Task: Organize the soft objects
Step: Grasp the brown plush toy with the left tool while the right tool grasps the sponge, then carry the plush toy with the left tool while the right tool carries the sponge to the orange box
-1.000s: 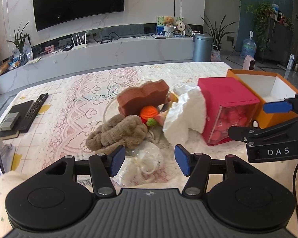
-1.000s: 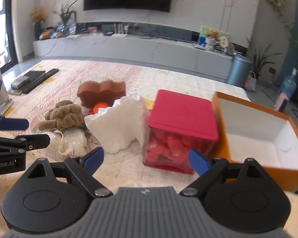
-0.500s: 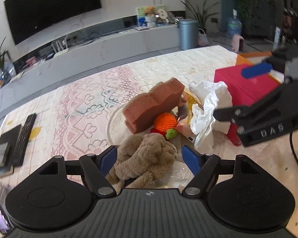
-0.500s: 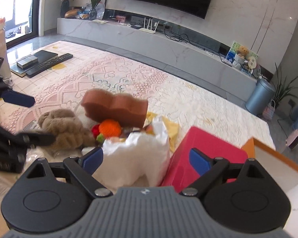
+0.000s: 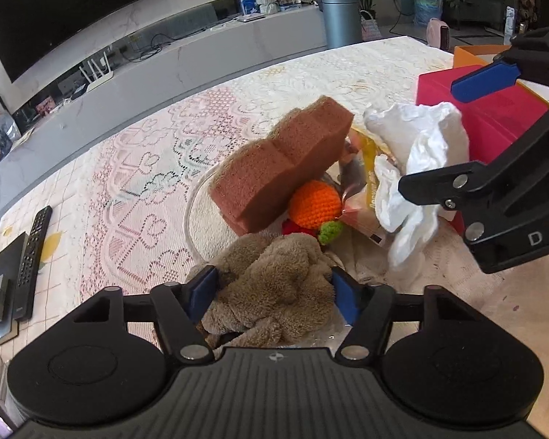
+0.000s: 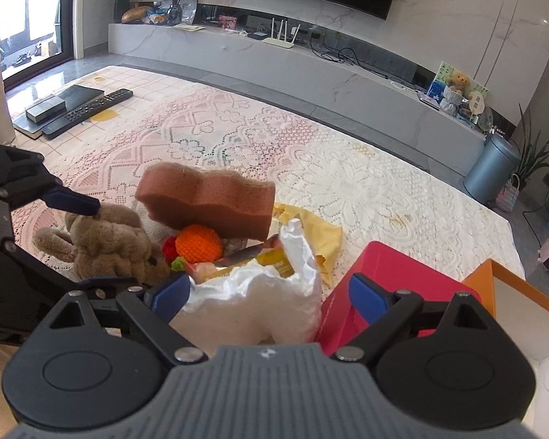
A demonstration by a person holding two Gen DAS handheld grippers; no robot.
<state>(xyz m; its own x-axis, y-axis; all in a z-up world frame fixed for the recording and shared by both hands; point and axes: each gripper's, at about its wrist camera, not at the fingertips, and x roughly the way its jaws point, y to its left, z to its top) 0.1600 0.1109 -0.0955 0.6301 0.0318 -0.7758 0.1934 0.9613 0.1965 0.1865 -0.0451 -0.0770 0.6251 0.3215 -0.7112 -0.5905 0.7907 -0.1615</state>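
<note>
A heap of soft things lies on the lace-covered table. A brown plush towel [image 5: 274, 285] sits between the open fingers of my left gripper [image 5: 272, 291], both pads beside it; it also shows in the right wrist view [image 6: 109, 241]. A brown sponge [image 5: 282, 161] leans over an orange crocheted ball [image 5: 314, 205]. A crumpled white cloth [image 6: 260, 296] lies between the open fingers of my right gripper [image 6: 271, 292]. The sponge [image 6: 208, 201] and ball [image 6: 199, 245] lie beyond it.
A red box [image 6: 380, 278] and an open orange box [image 6: 523, 311] stand at the right. A snack packet [image 5: 366, 201] and yellow cloth [image 6: 318, 234] lie in the heap. A remote [image 5: 33, 259] and dark boxes [image 6: 55, 106] lie at the far left.
My left gripper has moved forward and down so the brown towel now lies between its fingers. My right gripper has come down over the white cloth.
</note>
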